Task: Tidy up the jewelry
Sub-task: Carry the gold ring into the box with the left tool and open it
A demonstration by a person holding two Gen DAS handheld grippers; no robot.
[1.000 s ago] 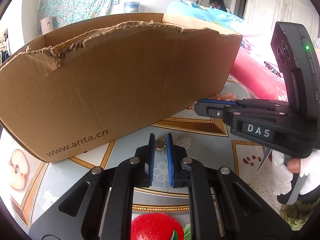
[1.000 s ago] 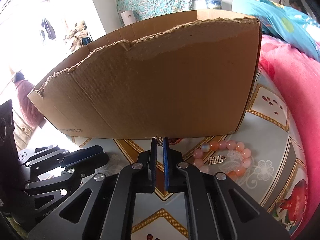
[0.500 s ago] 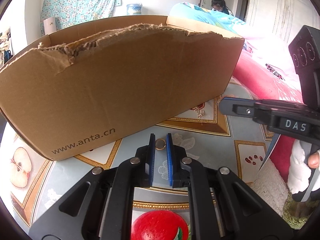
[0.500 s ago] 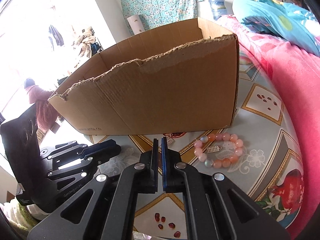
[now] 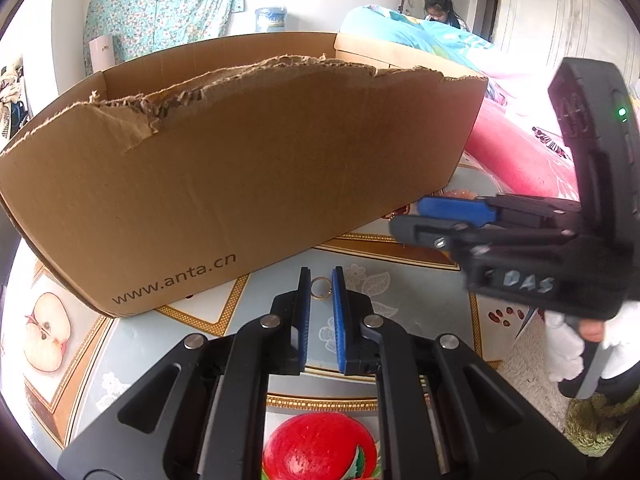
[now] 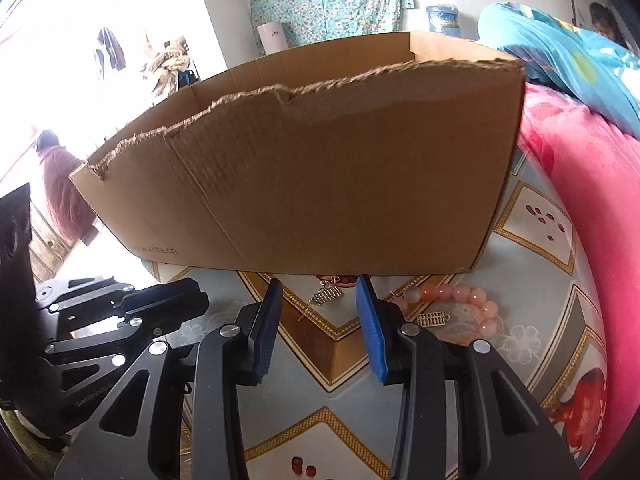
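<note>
The left tool [image 5: 321, 289] was pinching a small gold ring [image 5: 321, 288] between its blue pads, with only a narrow gap left for it. It hung low over the desk [image 5: 420, 292], with the cardboard box [image 5: 248, 168] at its 12 o'clock.

The right tool [image 6: 320, 292] was spreading its jaws, and nothing was between them. On the desk past its tips lay a small silver charm [image 6: 326, 295], close to the foot of the box. At its 2 o'clock lay a pink bead bracelet [image 6: 460, 300] with a second charm [image 6: 432, 319] inside its loop.

The step in hand looked like gathering the loose pieces for the box. Next, the right tool would probably need to drop around the charm and close gently, as so flat a piece could slip. The ring would have to be lifted over the torn front wall.
</note>
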